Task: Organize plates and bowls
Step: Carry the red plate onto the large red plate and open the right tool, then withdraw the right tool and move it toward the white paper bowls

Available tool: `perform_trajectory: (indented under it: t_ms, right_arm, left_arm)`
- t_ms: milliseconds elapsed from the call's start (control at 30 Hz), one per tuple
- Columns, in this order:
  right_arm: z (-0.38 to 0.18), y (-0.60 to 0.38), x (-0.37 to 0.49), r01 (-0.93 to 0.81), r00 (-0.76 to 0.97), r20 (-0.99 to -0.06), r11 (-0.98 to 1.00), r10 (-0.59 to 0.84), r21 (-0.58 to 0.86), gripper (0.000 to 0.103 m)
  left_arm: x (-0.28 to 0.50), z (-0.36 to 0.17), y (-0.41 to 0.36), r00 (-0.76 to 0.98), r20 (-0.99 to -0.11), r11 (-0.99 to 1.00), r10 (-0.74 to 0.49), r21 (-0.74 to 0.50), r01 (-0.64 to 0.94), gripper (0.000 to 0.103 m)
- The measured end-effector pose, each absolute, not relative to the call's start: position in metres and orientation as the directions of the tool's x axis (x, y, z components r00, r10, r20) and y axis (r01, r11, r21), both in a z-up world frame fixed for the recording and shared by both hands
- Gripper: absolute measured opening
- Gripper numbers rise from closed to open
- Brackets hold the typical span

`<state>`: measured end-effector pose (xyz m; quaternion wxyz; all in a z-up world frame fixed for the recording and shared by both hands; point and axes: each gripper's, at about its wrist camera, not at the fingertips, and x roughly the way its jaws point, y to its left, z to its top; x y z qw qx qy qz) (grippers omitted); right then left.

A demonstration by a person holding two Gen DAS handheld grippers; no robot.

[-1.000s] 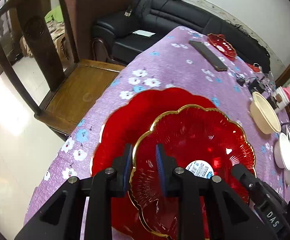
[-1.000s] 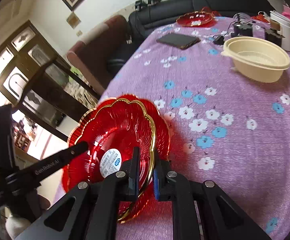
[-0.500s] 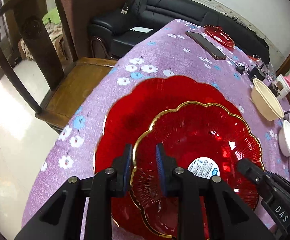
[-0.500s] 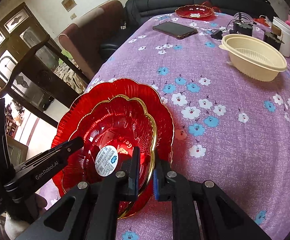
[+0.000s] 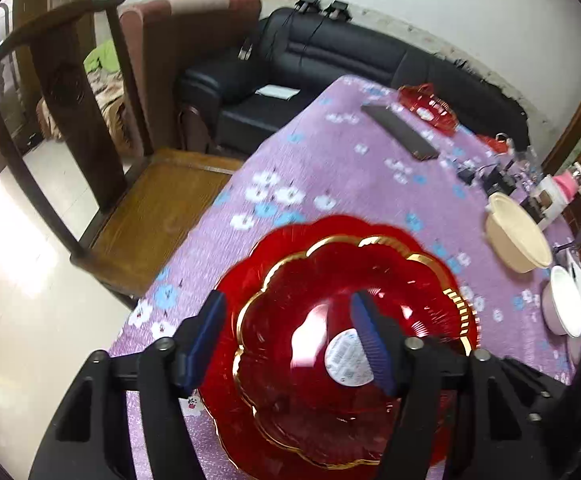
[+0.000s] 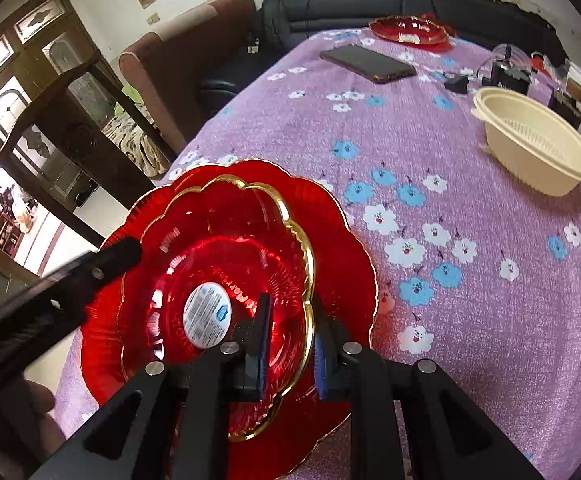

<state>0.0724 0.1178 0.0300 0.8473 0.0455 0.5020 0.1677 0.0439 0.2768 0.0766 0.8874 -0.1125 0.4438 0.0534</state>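
The gilt plate (image 6: 226,264) is nested in the red plate (image 6: 342,248); its rim is straddled by the right gripper (image 6: 290,344), fingers slightly apart. The left gripper (image 5: 290,344) is spread wide above it.

I am in a home living room: black sofa (image 5: 330,64) at twelve o'clock, wooden chair (image 5: 90,152) at ten.

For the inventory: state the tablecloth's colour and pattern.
The tablecloth is purple with white and blue flowers, clearest in the right wrist view.

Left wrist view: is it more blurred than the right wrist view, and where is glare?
Left wrist view: motion-smeared, white glare on the gold-rimmed red bowl. Right wrist view: sharper, small glints on that bowl, the other claw blurred.
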Motion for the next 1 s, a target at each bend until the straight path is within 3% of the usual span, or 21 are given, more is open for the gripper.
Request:
perform_trajectory:
  t_ms: [100,233,533,800,1000]
  right_arm:
    - [0.032,0.116,0.072,-0.238,0.456,-0.826,0.940,0.332,0.246,0.022]
    - [0.036,0.116,0.069,-0.248,0.473,-0.819,0.941,0.324,0.229,0.036]
    - [0.057,0.116,0.051,-0.268,0.566,-0.778,0.953,0.273,0.139,0.038]
    - [0.079,0.084,0.023,-0.248,0.625,-0.729,0.957,0.279,0.154,0.042]
    - [0.074,0.033,-0.019,-0.202,0.629,-0.721,0.957,0.290,0.208,0.048]
  left_arm:
    - [0.039,0.085,0.277,0.623,-0.782,0.970,0.000,-0.151,-0.189,0.067]
    - [0.032,0.092,0.278,0.644,-0.765,0.963,-0.030,-0.195,-0.187,0.067]
    - [0.015,0.107,0.275,0.679,-0.733,0.960,-0.028,-0.210,-0.186,0.071]
    - [-0.009,0.125,0.262,0.713,-0.701,0.965,-0.022,-0.200,-0.167,0.071]
    - [-0.039,0.144,0.228,0.756,-0.654,0.980,-0.038,-0.172,-0.099,0.079]
